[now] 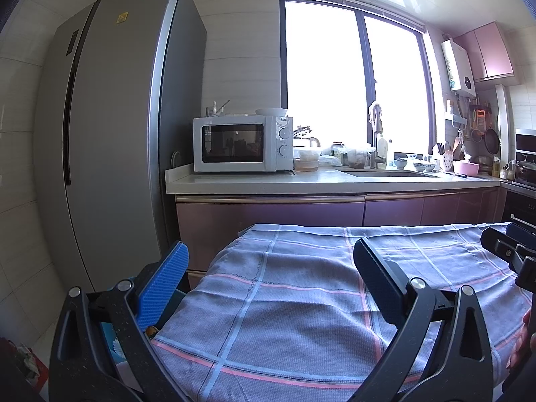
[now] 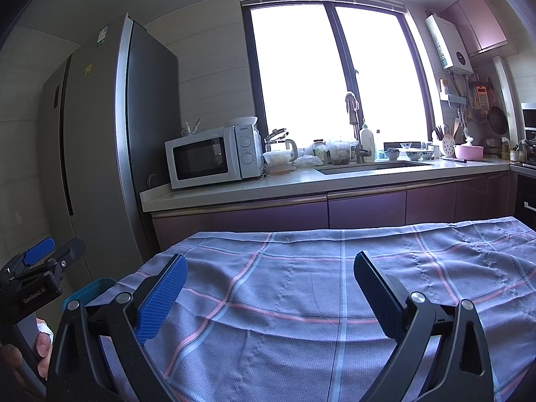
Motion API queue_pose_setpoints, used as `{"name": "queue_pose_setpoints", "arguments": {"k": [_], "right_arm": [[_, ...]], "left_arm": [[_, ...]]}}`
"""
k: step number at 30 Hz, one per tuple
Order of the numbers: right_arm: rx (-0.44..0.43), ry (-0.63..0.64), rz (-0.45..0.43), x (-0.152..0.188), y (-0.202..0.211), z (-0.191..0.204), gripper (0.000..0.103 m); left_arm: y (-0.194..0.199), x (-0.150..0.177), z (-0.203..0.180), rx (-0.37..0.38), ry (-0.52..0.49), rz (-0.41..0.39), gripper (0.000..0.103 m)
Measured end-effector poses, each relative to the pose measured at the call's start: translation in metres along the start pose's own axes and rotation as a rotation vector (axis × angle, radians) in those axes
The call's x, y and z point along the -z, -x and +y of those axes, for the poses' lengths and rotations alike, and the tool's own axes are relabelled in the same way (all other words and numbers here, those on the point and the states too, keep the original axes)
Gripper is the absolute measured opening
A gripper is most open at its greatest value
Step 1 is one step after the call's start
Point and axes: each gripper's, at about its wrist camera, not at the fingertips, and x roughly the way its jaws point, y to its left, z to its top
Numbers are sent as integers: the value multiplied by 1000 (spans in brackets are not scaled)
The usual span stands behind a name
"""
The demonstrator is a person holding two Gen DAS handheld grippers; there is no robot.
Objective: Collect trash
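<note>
Teal bin [image 2: 95, 286] at lower left, partly hidden beside checked tablecloth [image 2: 301, 301]. Left gripper [image 1: 270, 248] at lower centre, fingers spread wide, holding nothing. Right gripper [image 2: 270, 259] likewise spread, empty, above cloth.

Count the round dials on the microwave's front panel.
2. Both sit on the microwave control panel right of its door: upper dial, lower dial directly below it. No others show.
</note>
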Motion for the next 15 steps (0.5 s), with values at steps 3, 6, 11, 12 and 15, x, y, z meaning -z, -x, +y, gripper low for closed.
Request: {"name": "queue_pose_setpoints", "arguments": {"k": [3,6,11,12,15], "right_arm": [[2,1,-1,-1,1,1,96],[2,-1,0,-1,1,1,96],[0,-2,0,-1,0,0,96],[0,-1,0,-1,0,0,96],[1,-1,0,-1,0,0,96]], "left_arm": [[-1,0,0,0,0,1,97],[-1,0,-1,-1,1,1,97],[-2,1,-2,-3,-2,1,97],[-2,2,-3,-2,-2,2,97],[-2,2,-3,-1,-2,3,97]]}}
